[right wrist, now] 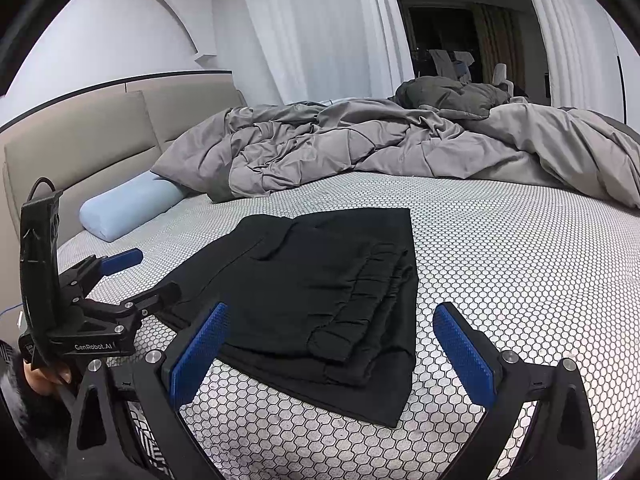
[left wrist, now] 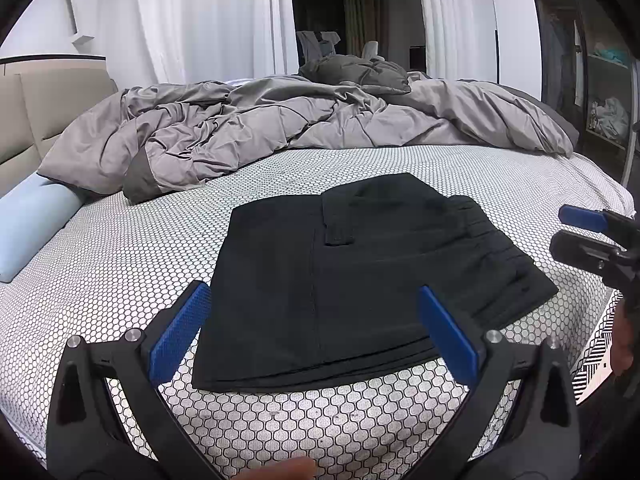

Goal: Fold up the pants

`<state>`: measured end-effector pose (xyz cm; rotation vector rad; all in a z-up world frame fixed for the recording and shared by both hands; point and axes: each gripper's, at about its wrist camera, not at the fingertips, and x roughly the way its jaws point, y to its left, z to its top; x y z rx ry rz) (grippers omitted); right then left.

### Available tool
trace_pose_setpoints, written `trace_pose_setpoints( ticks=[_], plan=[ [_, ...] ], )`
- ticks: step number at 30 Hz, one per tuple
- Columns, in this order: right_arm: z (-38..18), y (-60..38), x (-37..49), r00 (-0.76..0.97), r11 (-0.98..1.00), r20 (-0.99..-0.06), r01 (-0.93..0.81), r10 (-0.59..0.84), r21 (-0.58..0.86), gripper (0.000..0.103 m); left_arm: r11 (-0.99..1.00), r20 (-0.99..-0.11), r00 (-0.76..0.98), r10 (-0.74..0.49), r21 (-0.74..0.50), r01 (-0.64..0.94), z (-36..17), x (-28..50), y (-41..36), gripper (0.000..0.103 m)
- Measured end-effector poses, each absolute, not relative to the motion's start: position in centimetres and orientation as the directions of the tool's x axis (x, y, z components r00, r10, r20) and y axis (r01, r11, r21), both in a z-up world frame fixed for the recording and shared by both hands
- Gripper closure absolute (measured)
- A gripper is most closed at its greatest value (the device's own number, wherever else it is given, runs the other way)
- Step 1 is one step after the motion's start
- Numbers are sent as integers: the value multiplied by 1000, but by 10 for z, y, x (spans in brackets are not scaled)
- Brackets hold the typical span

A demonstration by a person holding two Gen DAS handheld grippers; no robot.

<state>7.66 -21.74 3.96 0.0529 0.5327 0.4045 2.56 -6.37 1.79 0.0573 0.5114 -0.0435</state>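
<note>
The black pants point(left wrist: 344, 280) lie folded into a flat stack on the honeycomb-patterned bed sheet point(left wrist: 120, 264), waistband to the right. They also show in the right wrist view point(right wrist: 320, 296). My left gripper point(left wrist: 314, 316) is open and empty, just above the near edge of the pants. My right gripper point(right wrist: 332, 340) is open and empty, hovering over the waistband end of the stack. Each gripper shows in the other's view: the right gripper point(left wrist: 576, 228) at the right edge, the left gripper point(right wrist: 140, 276) at the left.
A rumpled grey duvet point(left wrist: 304, 128) fills the far half of the bed. A light blue bolster pillow point(left wrist: 32, 220) lies at the left by the beige headboard point(right wrist: 100, 136). White curtains and a dark doorway stand behind. The bed's edge runs at the right point(left wrist: 600, 340).
</note>
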Motion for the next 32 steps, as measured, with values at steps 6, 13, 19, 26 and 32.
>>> trace_pose_setpoints(
  ticks=[6,13,19,26,32],
  plan=[
    [40,-217,77,784,920,-484,-361,389,153,0,997,-490,871,-29,44,58,18,26,-62,1],
    [39,-218,77,784,919,-484,-362,390,154,0,997,-490,871,-29,45,59,17,27,-60,1],
    [39,-218,78,783,919,-484,-363,390,153,0,997,-489,872,-30,44,58,17,27,-61,1],
    [38,-218,78,782,919,-487,-363,389,152,0,997,-489,872,-28,44,57,17,27,-60,1],
    [38,-218,78,783,920,-486,-362,387,149,0,998,-496,868,-23,41,50,19,27,-59,1]
  ],
)
